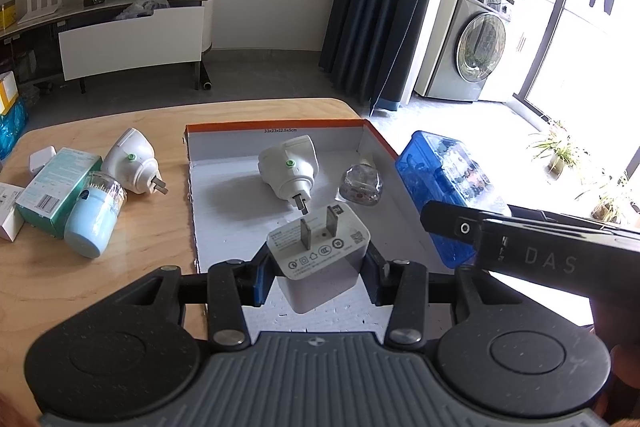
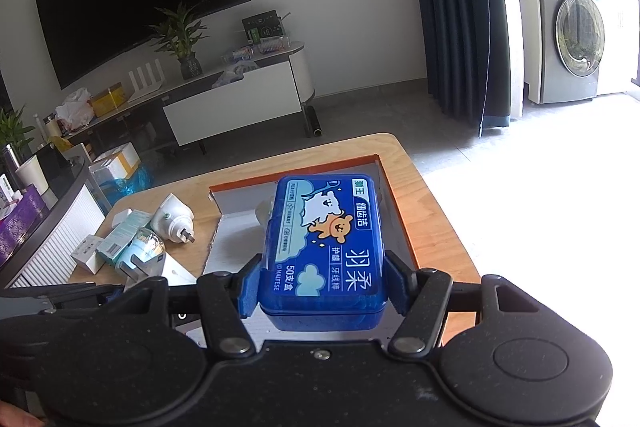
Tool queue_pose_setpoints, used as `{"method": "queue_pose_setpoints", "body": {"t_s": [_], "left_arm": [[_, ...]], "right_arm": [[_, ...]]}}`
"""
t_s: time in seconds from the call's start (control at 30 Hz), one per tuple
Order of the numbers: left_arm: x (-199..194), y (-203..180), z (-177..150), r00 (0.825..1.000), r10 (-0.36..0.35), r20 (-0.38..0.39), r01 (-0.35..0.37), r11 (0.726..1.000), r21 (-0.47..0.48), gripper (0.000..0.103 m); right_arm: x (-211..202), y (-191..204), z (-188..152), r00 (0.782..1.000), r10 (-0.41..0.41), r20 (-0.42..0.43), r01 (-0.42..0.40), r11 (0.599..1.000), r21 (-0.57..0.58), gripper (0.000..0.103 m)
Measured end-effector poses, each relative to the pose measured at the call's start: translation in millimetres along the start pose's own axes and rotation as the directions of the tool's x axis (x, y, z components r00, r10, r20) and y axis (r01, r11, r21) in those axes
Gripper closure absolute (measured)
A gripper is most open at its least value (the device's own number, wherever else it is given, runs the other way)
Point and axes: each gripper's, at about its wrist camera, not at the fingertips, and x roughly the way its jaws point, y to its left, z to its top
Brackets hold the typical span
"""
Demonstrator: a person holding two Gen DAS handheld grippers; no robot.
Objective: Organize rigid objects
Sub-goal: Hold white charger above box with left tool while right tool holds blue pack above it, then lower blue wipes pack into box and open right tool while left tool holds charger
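My left gripper (image 1: 318, 267) is shut on a white plug charger (image 1: 320, 247), prongs up, held over the near part of the orange-edged box tray (image 1: 224, 223). Inside the tray lie a white plug-in device with a green dot (image 1: 288, 167) and a small clear bottle (image 1: 360, 183). My right gripper (image 2: 320, 287) is shut on a blue floss-pick box (image 2: 326, 247), held above the tray's (image 2: 390, 187) right side; the same blue box (image 1: 440, 183) shows at the right of the left wrist view.
On the wooden table (image 1: 120, 287) left of the tray lie a second white plug-in device (image 1: 132, 163), a pale blue capped bottle (image 1: 94, 219), a teal carton (image 1: 56, 191) and small white boxes (image 1: 10, 215). The table's far edge drops to the floor.
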Motion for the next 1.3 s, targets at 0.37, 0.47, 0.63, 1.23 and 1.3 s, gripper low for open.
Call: {"method": "queue_pose_setpoints", "body": {"t_s": [0.37, 0.47, 0.63, 1.23, 1.3], "left_arm": [[4.6, -2.3, -0.5, 1.000, -0.007, -0.010, 0.007, 1.000, 0.006, 0.059], [6.0, -2.7, -0.7, 1.000, -0.007, -0.013, 0.007, 1.000, 0.008, 0.059], [8.2, -3.0, -0.9, 1.000, -0.010, -0.018, 0.010, 1.000, 0.008, 0.059], [16.9, -4.3, -2.4, 0.999, -0.014, -0.040, 0.014, 1.000, 0.009, 0.059], [18.8, -4.4, -2.3, 0.999, -0.014, -0.042, 0.014, 1.000, 0.010, 0.059]], "right_arm": [[5.9, -1.0, 0.9, 1.000, -0.006, -0.009, 0.006, 1.000, 0.000, 0.030], [8.2, -0.8, 1.1, 1.000, -0.007, -0.013, 0.007, 1.000, 0.000, 0.030], [9.4, -0.9, 1.5, 1.000, -0.009, -0.014, 0.009, 1.000, -0.002, 0.030], [23.5, -1.9, 1.1, 0.999, -0.018, -0.039, 0.018, 1.000, -0.013, 0.029], [26.3, -2.7, 1.4, 0.999, -0.020, -0.043, 0.020, 1.000, -0.014, 0.029]]}}
